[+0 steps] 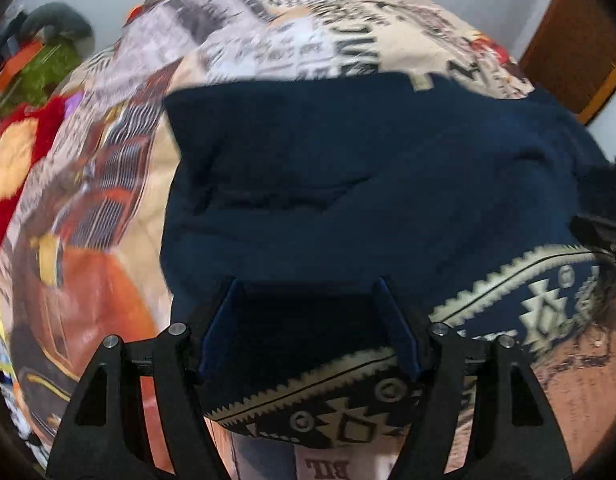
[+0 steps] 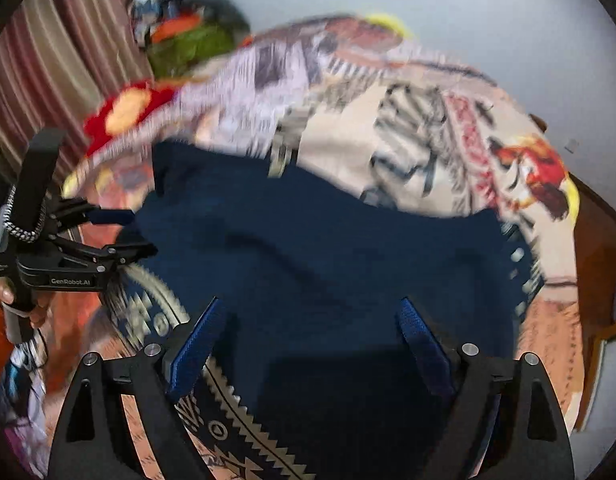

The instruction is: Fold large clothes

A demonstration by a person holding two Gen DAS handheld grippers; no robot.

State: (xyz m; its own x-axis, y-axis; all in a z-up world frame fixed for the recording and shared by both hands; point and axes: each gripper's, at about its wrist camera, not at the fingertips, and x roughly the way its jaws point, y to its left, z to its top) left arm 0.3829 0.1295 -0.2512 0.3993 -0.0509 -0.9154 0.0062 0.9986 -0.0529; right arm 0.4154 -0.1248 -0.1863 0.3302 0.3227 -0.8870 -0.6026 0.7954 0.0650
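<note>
A dark navy garment [image 1: 348, 184] with a cream zigzag-and-diamond patterned band [image 1: 508, 300] along its near edge lies spread over a bed covered by a printed bedspread [image 1: 267, 40] of newsprint lettering and orange cars; in the left wrist view the garment fills the middle and right of the frame, its far edge running straight across the upper middle, and in the right wrist view it [image 2: 328, 248] fills the centre with the band [image 2: 243, 412] curving along the lower left; the left gripper [image 1: 308, 308] points down at the garment's near part, its blue-padded fingers [image 1: 221, 332] standing apart with navy cloth between them but not pinched; the right gripper [image 2: 312, 344] likewise hangs over the cloth, its fingers [image 2: 195, 356] spread wide with the fabric lying loose between them; at the left edge of the right wrist view the left gripper [image 2: 119, 236] appears from the side, held by a person's hand [image 2: 11, 296], its fingers at the garment's left edge; a red and yellow plush [image 1: 15, 164] sits at the left of the bed; a heap of green and orange things [image 2: 191, 40] lies by the wall in the upper left; striped curtains [image 2: 67, 60] hang at the far left; a brown wooden piece of furniture [image 1: 572, 48] stands at the upper right; both views are blurred.
</note>
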